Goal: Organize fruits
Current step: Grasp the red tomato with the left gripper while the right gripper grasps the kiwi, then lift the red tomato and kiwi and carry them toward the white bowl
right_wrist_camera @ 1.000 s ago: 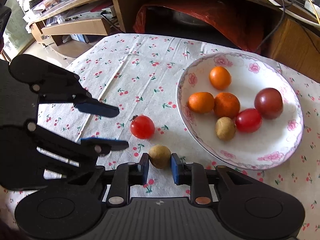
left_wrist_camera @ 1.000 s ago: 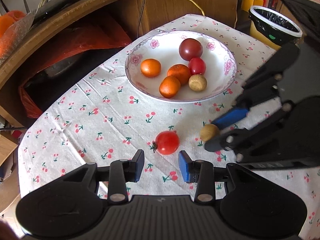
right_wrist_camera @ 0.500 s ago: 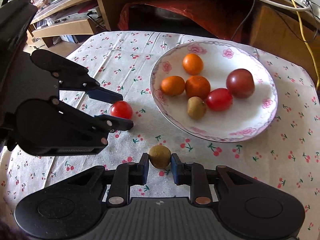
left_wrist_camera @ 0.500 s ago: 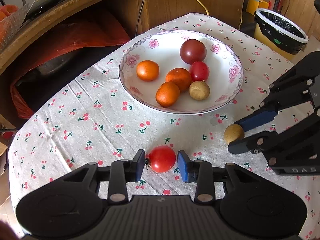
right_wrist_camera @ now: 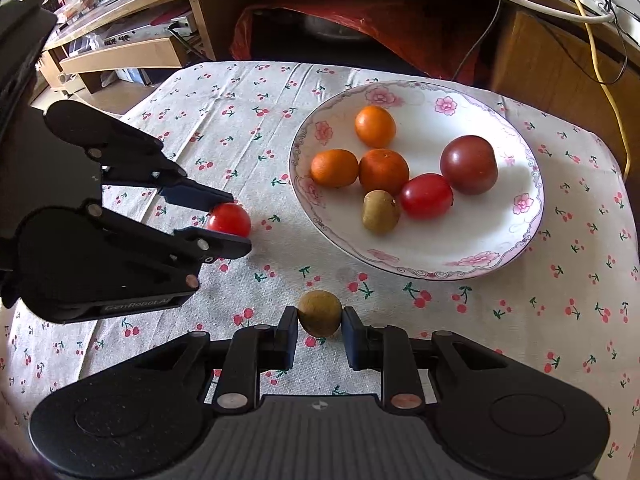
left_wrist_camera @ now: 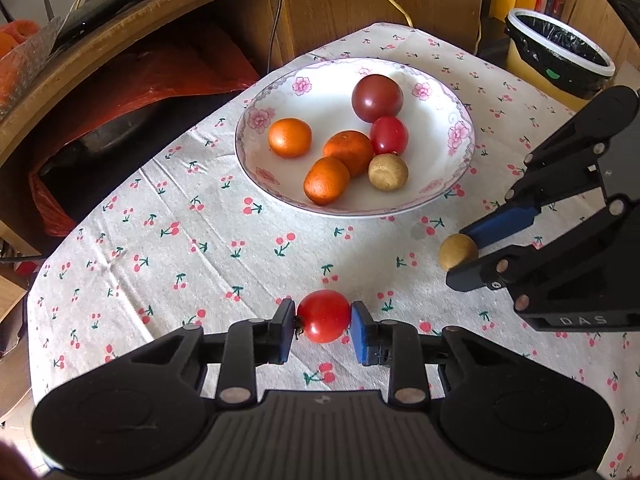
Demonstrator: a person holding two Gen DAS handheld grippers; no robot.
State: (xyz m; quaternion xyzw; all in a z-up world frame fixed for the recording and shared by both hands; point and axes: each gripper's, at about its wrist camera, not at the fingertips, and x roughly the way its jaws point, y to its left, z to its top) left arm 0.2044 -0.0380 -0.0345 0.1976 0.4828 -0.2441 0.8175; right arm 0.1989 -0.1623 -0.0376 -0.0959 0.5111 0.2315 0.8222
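The left gripper [left_wrist_camera: 324, 318] has just been closing, and its blue pads now press on either side of the red tomato [left_wrist_camera: 324, 316], which a moment ago lay loose on the cloth ahead of the open jaws. The tomato sits low against the cherry-print tablecloth [left_wrist_camera: 160, 240], near the front edge of the table and left of the small kiwi [right_wrist_camera: 320, 313]. The right gripper [right_wrist_camera: 320, 326] is clamped on that kiwi, as it was a second ago, and the fruit is just off or on the cloth (the view does not settle which).

With both loose fruits now gripped, nothing is left lying free on the cloth, so the likely next step is to carry each one over to the flowered plate [left_wrist_camera: 464, 152], which stands farther back and already holds three oranges [left_wrist_camera: 290, 137], a second red tomato [left_wrist_camera: 389, 135], a dark plum-coloured fruit [left_wrist_camera: 377, 97] and another kiwi [left_wrist_camera: 388, 172].

Each gripper's body blocks the nearest strip of table. The person's hands are out of frame. Whether the tomato's stem end (a dark speck by the left pad) is being squeezed is hard to make out.
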